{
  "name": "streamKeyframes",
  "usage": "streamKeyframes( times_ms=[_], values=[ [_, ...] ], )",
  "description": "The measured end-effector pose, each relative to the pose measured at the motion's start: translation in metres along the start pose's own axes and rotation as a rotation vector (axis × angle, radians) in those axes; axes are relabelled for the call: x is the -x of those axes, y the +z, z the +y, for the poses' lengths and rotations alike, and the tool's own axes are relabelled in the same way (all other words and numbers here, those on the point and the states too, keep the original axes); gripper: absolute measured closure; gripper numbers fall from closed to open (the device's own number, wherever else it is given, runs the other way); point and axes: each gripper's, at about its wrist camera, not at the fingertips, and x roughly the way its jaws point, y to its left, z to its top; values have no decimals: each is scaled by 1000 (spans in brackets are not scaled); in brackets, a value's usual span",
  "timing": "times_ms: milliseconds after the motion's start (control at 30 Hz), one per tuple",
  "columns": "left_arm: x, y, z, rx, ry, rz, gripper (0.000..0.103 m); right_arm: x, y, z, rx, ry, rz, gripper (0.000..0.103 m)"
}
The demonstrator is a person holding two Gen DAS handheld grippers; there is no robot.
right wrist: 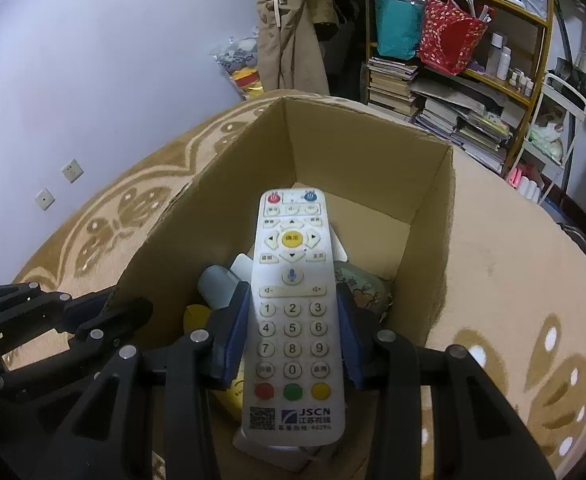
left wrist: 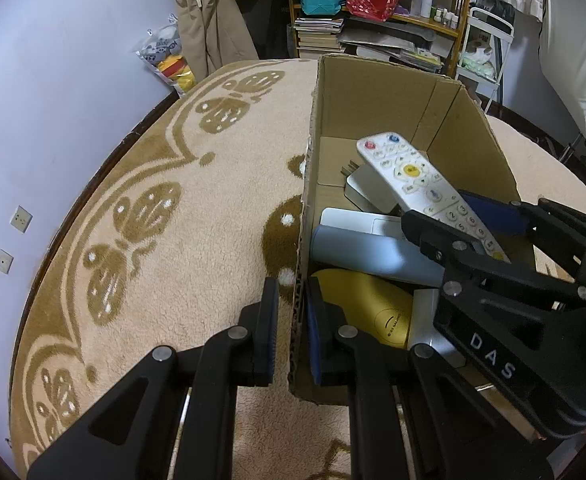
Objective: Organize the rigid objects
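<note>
Right wrist view, remote [right wrist: 293,312] clamped between jaws, over box [right wrist: 373,148]

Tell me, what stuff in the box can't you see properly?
- Yellow thing: both views, partly under the blue-grey case and the grippers.
- Patterned pouch: right wrist view, mostly behind the remote and right gripper.
- Box floor: largely covered by the pile.
- Left gripper: clamps the box wall; the near corner is cut off.
</note>
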Motion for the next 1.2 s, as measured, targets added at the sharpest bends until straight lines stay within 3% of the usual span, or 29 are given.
streamKeyframes(
  times_ms=[567,700,833,1067,1133,1200],
  values=[
    [1,0,-1,12,-15,1,89,21,0,-7,-26,24,-49,58],
    [1,0,-1,13,-15,-1,89,28,-2,-10,-38,21,-67,49],
    [9,1,2,14,-24,-25,89,44,-7,-15,-62,11,-123,49],
    [24,2,5,1,-36,-73,87,65,-14,-31,-100,-6,-142,47],
    [28,2,5,-6,-32,-79,86,72,-19,-38,-120,-9,-149,36],
    [33,2,6,-6,-25,-92,81,80,-23,-44,-131,-16,-152,34]
  ],
)
